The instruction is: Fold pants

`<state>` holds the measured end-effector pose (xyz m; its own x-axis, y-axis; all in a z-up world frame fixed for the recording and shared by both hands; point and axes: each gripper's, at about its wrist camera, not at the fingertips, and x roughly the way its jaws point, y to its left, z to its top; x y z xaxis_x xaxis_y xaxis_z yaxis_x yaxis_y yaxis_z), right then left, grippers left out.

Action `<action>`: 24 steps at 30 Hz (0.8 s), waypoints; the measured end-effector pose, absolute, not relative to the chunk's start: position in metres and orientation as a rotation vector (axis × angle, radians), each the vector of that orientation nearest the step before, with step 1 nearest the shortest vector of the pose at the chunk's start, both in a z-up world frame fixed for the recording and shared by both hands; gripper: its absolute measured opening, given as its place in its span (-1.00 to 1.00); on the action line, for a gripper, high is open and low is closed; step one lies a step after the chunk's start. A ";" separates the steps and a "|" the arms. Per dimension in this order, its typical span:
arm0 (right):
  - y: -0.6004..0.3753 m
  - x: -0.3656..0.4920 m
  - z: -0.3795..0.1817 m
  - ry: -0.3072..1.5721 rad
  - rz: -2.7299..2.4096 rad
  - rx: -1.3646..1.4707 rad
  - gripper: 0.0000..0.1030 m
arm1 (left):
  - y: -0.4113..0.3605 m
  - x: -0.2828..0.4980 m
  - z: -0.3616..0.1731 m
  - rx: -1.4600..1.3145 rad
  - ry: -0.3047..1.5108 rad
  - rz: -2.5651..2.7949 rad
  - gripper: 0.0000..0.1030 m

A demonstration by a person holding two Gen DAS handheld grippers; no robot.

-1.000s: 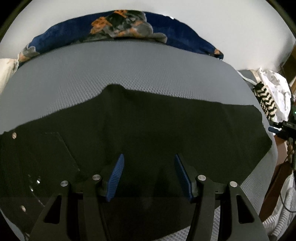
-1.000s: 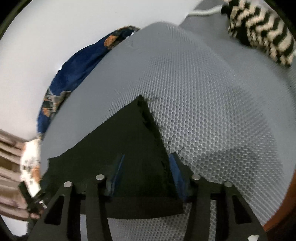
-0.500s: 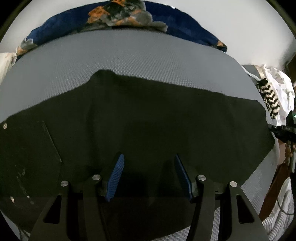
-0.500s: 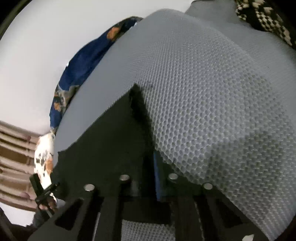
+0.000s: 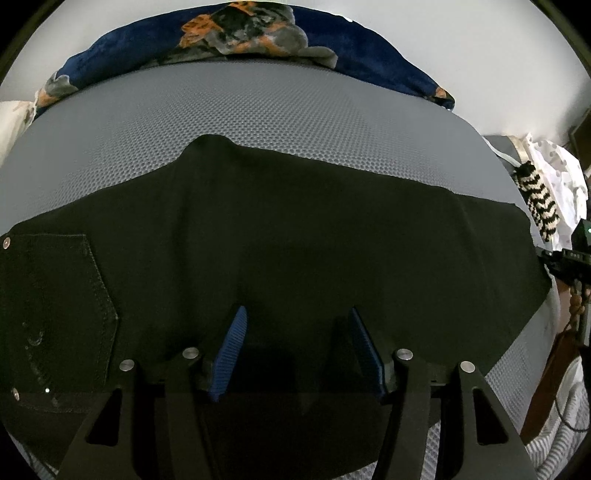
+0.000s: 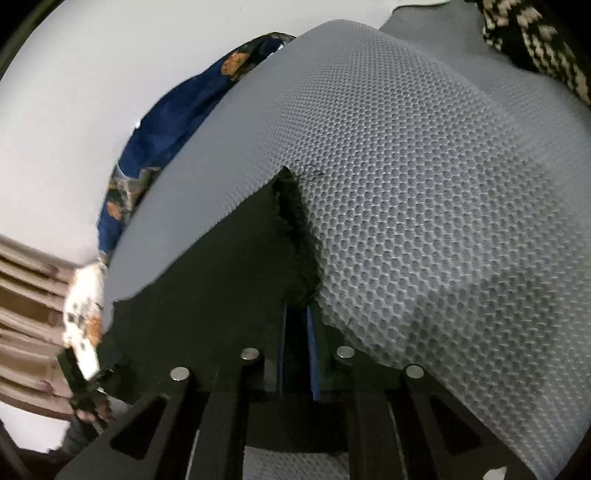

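Black pants point(image 5: 295, 240) lie spread flat across a grey mesh mattress point(image 5: 258, 103), with a back pocket point(image 5: 55, 295) at the left. My left gripper point(image 5: 295, 314) hovers low over the middle of the fabric, open, its blue pads apart with nothing pinched between them. In the right wrist view, the pants' hem corner point(image 6: 295, 229) runs into my right gripper point(image 6: 295, 310). The blue pads sit nearly together and press on that frayed edge, and the jaws are opening slightly with the cloth still between them.
A dark blue patterned blanket point(image 5: 258, 29) lies along the mattress's far edge by the white wall. A black-and-cream zigzag cloth point(image 5: 539, 199) and white fabric sit at the right end. The mattress point(image 6: 424, 184) is bare mesh beyond the hem.
The right gripper's jaws came together on the pants' hem corner and tilted a little. The left view has drifted slightly, so more of the pants and the pocket show.
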<state>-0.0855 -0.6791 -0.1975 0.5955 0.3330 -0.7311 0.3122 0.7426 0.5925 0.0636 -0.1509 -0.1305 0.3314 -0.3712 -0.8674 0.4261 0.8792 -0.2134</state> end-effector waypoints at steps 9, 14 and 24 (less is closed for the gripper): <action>-0.686 -0.109 -0.201 0.972 0.139 0.835 -0.16 | -0.152 0.064 -0.130 0.047 1.112 -0.525 0.16; -0.686 -0.114 -0.205 0.957 0.187 0.835 -0.15 | -0.155 0.063 -0.130 0.062 1.113 -0.523 0.19; -0.699 -0.081 -0.208 0.908 0.112 0.844 -0.74 | -0.154 0.062 -0.131 0.077 1.104 -0.526 0.23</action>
<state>-0.0806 -0.6990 -0.2080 0.6325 0.4212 -0.6500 0.2514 0.6821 0.6867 0.0619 -0.1540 -0.1311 0.3413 -0.3662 -0.8657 0.4412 0.8756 -0.1965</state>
